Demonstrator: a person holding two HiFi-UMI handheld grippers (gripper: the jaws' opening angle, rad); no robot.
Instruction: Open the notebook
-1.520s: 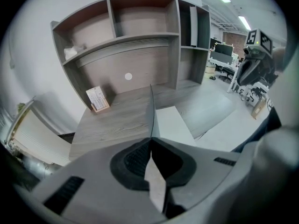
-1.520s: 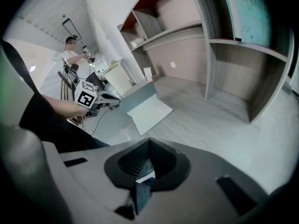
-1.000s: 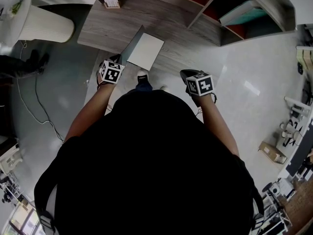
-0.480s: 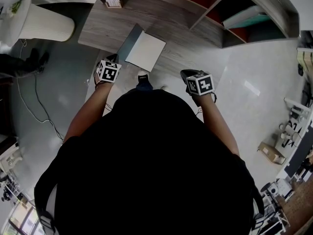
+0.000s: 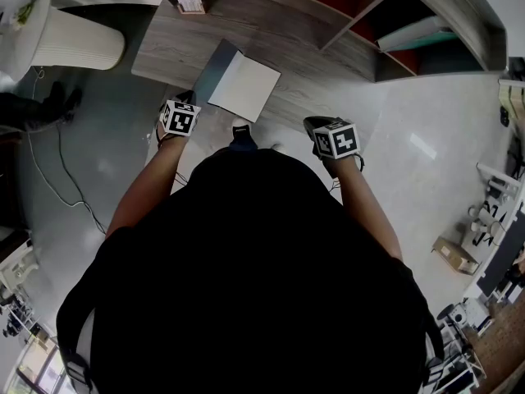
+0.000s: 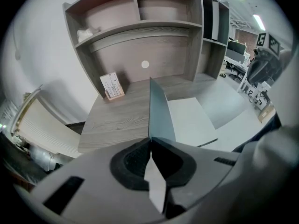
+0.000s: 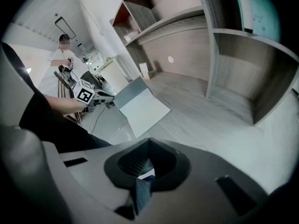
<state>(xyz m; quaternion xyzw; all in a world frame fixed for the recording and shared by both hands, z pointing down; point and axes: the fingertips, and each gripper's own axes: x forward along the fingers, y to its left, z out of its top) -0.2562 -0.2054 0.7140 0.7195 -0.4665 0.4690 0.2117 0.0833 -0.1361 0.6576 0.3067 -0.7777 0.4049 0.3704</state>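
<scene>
Grey wood-grain surface (image 5: 164,43), set beneath a shelf (image 6: 135,29) unit. Two items rest on it. Notebook (image 5: 246,84) lies at the front edge, its white page flat on the surface and its grey cover raised. Small printed card (image 5: 187,1) stands at the back against the rear panel, well apart from the notebook.

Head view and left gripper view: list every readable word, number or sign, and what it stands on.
None can be read.
Small card on the desk: print too small to read.
Page of the notebook: blank.
Marker cubes: square black-and-white patterns, no letters.
</scene>
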